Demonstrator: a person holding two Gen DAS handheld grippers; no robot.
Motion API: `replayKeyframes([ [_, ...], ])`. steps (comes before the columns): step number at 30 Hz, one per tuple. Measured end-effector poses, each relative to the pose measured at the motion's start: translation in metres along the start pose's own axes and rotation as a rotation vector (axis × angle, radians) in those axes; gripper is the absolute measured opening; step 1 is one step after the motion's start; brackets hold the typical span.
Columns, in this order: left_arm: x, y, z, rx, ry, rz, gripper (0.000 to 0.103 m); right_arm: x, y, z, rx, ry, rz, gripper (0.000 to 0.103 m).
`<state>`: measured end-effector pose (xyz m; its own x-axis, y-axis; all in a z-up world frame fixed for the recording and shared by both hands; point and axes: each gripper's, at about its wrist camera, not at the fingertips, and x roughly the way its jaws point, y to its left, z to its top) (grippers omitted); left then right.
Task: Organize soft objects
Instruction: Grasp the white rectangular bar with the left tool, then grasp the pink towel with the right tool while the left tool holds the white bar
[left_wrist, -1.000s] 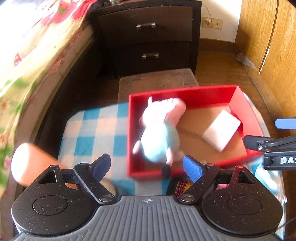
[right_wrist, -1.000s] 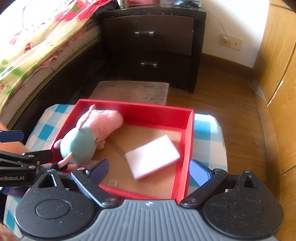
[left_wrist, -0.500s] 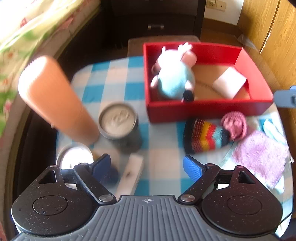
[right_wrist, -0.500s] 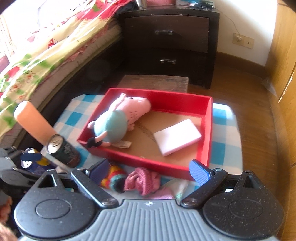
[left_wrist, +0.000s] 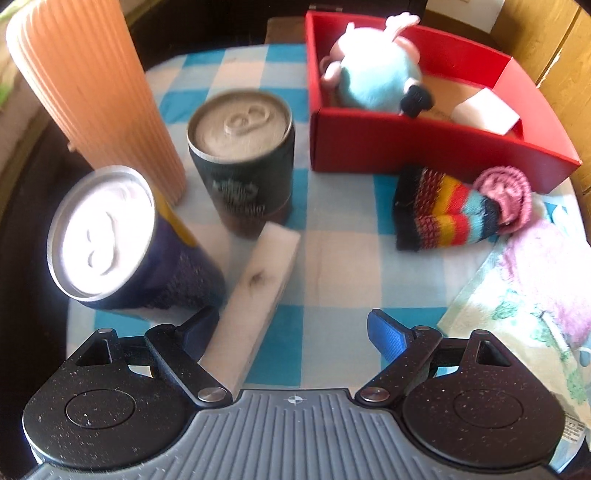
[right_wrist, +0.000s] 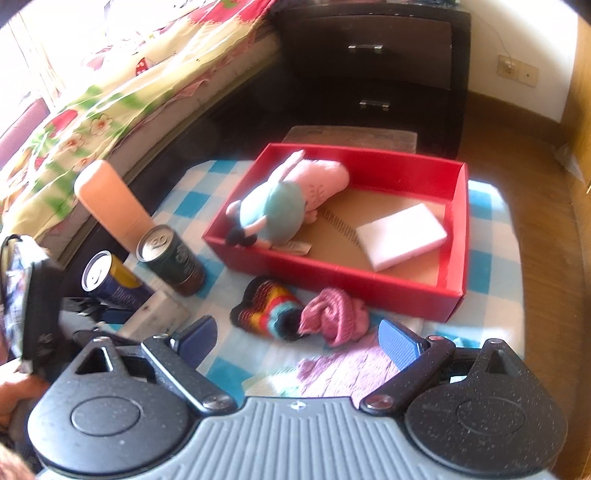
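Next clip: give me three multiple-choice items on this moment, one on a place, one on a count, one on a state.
1. Where is the plush pig?
A. in the red box
B. on the bed
C. beside the cans

2. How many drink cans stand on the table?
A. one
B. two
C. four

3. The left gripper is:
A. shut on a sock
B. shut on a can
C. open

Key: 1 A, the pig lies in the box beside a white sponge; 2 B, a dark green can and a blue can; 3 C, blue pads apart, nothing between.

Both grippers have pulled back from the red box (right_wrist: 452, 295): the left (left_wrist: 293, 328) now low over the sponge (left_wrist: 258, 288), beside the cans (left_wrist: 240, 155).
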<state>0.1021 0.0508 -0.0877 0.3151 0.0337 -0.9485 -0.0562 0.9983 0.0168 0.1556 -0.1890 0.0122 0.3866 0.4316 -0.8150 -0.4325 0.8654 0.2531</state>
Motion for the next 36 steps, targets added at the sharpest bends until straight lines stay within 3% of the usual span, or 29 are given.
replayKeyframes([
  [7,0.009,0.003,-0.007,-0.024,0.031,-0.034,0.072,-0.006,0.006,-0.021,-0.042,0.042,0.02,0.074],
  [12,0.009,-0.004,-0.014,-0.008,0.029,-0.01,0.035,-0.012,0.01,-0.038,-0.069,0.077,0.037,0.075],
  [13,0.008,-0.006,-0.015,0.003,0.024,-0.003,0.032,-0.012,0.01,-0.041,-0.077,0.086,0.037,0.075],
  [14,0.006,-0.007,-0.016,0.005,0.023,-0.011,0.021,-0.012,0.01,-0.044,-0.084,0.093,0.032,0.075],
  [21,-0.01,-0.01,-0.023,-0.017,-0.016,-0.066,0.02,-0.012,0.002,-0.054,-0.077,0.099,-0.006,0.074],
  [26,-0.024,-0.01,-0.022,-0.024,-0.035,-0.088,0.02,-0.008,-0.025,-0.052,0.001,0.081,-0.072,0.074],
  [32,-0.022,-0.014,-0.011,-0.032,-0.038,-0.118,0.02,0.018,-0.053,-0.039,0.039,0.122,-0.151,0.074],
  [34,-0.02,-0.015,-0.01,-0.034,-0.033,-0.122,0.02,0.028,-0.056,-0.034,0.049,0.144,-0.132,0.074],
  [36,-0.017,-0.014,-0.008,-0.036,-0.026,-0.134,0.02,0.033,-0.057,-0.032,0.077,0.158,-0.052,0.074],
])
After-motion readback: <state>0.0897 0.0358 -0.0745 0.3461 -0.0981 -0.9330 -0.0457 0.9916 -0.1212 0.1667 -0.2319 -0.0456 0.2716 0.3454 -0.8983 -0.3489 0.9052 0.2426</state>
